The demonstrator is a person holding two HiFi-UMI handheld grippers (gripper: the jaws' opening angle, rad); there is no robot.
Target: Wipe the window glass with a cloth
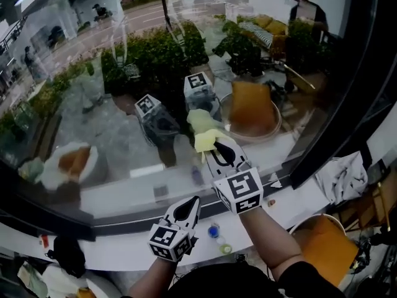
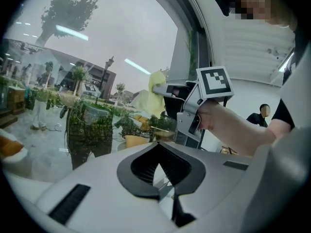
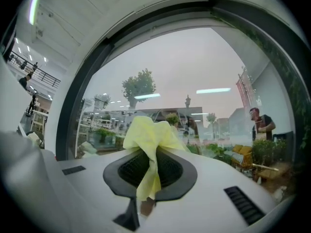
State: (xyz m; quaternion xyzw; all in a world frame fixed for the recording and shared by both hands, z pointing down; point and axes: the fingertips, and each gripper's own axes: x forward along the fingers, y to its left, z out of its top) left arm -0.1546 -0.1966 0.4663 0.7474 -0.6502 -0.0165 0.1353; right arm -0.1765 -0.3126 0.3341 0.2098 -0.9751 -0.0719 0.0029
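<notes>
- While the right tongs are clamping fully shut on the yellow cloth, a fat bunch of it is puffing out past the tips and a thin tail is dangling back between the jaws.
- That bunch is sitting right at the front of the right tongs. It's looking like it's touching the window glass, since it's meeting its own pale reflection there. How hard it's pressing, I'm not able to tell.
- The left tongs are hanging lower and closer to the person than the right ones, well apart from the cloth. Their tips are closing together on nothing.
- I'm guessing the wiping is what's going on right now, with most of the pane ahead of the tongs waiting its turn.
- To do this bit well, I'd be pushing the puffed part flat onto the glass so the plastic tips aren't scraping it.
- I'd be going in overlapping strokes and gripping firmly, because that thin tail is suggesting the cloth could be slipping out under drag.
</notes>
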